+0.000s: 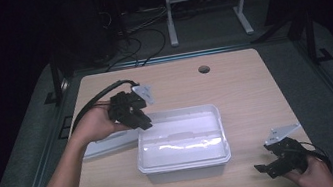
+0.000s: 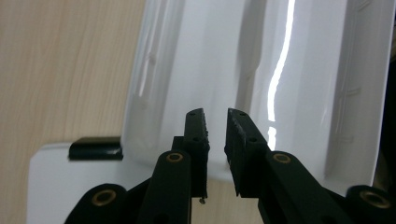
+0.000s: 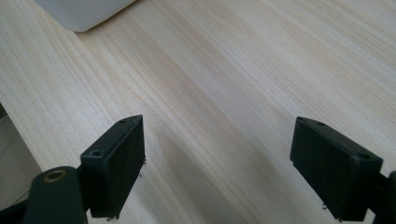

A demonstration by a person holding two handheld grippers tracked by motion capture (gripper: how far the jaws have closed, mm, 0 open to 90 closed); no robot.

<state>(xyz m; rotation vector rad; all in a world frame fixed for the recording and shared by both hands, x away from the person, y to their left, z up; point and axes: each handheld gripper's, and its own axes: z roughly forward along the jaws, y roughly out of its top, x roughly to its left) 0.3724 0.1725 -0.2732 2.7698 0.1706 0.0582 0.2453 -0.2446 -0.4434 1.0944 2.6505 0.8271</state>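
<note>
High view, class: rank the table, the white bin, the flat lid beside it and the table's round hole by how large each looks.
1. Table, the largest.
2. Bin.
3. Lid, though the left gripper and the bin partly hide it, so its full size is unsure.
4. Hole, the smallest.

A white plastic bin (image 1: pixel 182 144) sits upright mid-table, its lid (image 1: pixel 109 144) flat alongside.
</note>
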